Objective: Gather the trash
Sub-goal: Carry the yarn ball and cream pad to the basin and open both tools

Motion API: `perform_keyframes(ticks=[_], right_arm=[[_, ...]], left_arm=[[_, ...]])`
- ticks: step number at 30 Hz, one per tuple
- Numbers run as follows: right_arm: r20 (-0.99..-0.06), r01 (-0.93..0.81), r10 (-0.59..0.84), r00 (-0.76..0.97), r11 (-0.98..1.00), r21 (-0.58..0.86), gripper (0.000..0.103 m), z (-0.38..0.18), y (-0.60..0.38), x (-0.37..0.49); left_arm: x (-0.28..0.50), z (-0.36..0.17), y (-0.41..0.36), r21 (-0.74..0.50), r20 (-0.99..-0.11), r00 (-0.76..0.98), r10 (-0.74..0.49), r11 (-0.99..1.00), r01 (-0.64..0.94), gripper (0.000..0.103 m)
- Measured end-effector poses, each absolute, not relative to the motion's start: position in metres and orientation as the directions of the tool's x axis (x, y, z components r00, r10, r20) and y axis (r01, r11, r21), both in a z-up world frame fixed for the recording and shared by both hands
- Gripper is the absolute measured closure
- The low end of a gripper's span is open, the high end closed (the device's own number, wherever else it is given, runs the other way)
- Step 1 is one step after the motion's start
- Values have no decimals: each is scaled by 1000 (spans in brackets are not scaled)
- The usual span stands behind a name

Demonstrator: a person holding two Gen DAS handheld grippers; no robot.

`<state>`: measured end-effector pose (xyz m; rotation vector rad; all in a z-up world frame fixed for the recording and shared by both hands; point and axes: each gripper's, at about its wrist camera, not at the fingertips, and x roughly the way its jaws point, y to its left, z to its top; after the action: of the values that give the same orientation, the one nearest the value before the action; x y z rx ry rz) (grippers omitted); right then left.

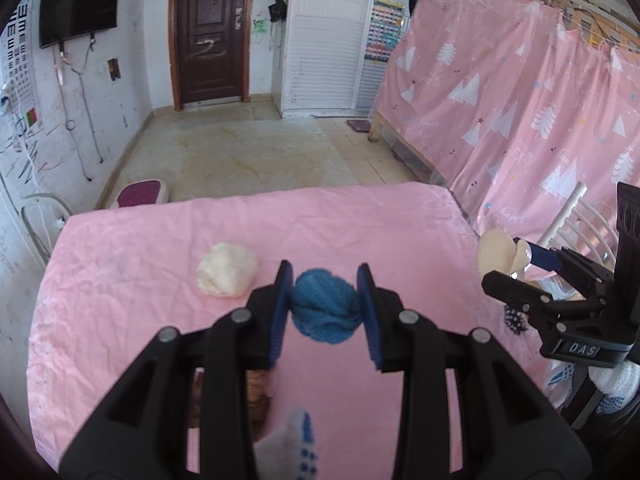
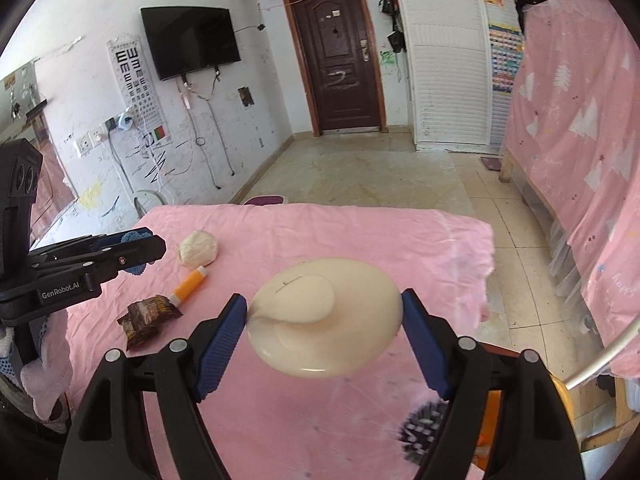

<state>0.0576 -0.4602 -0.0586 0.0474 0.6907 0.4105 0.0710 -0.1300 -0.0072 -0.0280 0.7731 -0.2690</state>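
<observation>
Left gripper [image 1: 325, 306]: clamped on blue ball [image 1: 324, 305], above table [image 1: 132, 280]
Right gripper [image 2: 325, 330]: pinching cream dish [image 2: 324, 316]; at table's right edge
On table: white wad [image 2: 199, 248]; tube [image 2: 188, 285]; wrapper [image 2: 147, 320]

A pink cloth [image 2: 420, 248] covers the table. Behind it is a tiled floor [image 2: 360, 172] and a dark brown door [image 2: 336, 56] in the far wall. A black television [image 2: 190, 42] hangs on the white wall, and an eye chart [image 2: 138, 88] hangs just beside it. A pink curtain with white trees [image 1: 520, 100] hangs at the right side. White louvered doors [image 1: 328, 36] stand beside the brown door. A small purple mat [image 1: 142, 193] lies on the floor near the table.
</observation>
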Motion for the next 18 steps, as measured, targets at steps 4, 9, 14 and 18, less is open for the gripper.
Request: perform_keyframes(ticks=[4, 9, 14, 18], right_arm=[[-593, -308, 359, 721, 932, 189, 35, -58, -491, 46], [-579, -243, 320, 750, 947, 210, 35, -62, -533, 32], [-578, -163, 274, 769, 958, 237, 35, -72, -580, 21], [-584, -122, 254, 771, 959, 256, 35, -82, -608, 15]], left_arm=[[72, -4, -161, -120, -684, 674, -279, 955, 273, 72], [70, -1, -193, -132, -678, 659, -325, 936, 326, 72], [66, 1, -228, -128, -670, 644, -369, 912, 389, 72], [65, -1, -256, -125, -676, 622, -395, 893, 432, 72]])
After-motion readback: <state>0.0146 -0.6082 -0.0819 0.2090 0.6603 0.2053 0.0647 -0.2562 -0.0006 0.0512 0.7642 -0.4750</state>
